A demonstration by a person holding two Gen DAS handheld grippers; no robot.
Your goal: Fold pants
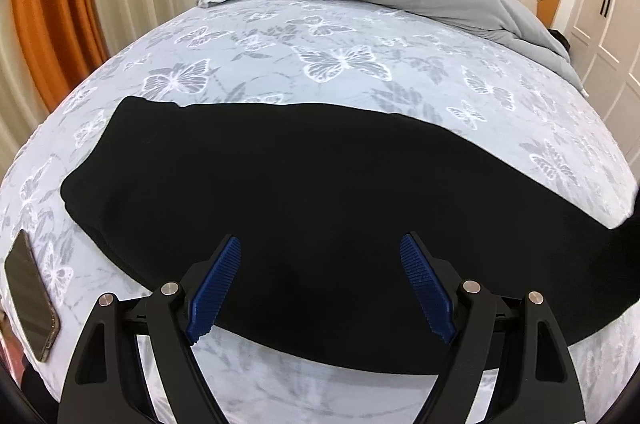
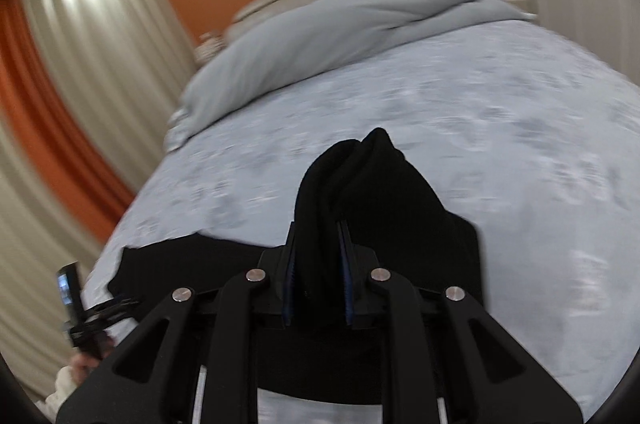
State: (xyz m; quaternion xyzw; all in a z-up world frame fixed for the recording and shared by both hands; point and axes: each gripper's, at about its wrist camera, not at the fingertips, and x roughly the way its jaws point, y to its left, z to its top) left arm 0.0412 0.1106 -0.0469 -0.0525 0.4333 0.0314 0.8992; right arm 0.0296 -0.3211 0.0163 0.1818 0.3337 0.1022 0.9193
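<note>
**Operator:** Where are the pants?

**Guide:** The pants [image 1: 304, 192] lie flat across the bed [image 1: 360, 36]. Your left gripper [image 1: 320, 288] hovers wide apart above their near edge, holding nothing. Your right gripper [image 2: 318, 276] is clamped on a raised bunch of them.

Right wrist view motion-blurred, bedsheet [image 2: 460, 128] print smeared beyond reading, black pants [image 1: 320, 192] cut off at 3 o'clock in left wrist view, phone [image 1: 30, 298] clipped at 8 o'clock, pants fabric [image 2: 360, 180] hiding right gripper [image 2: 320, 276] fingertips
</note>
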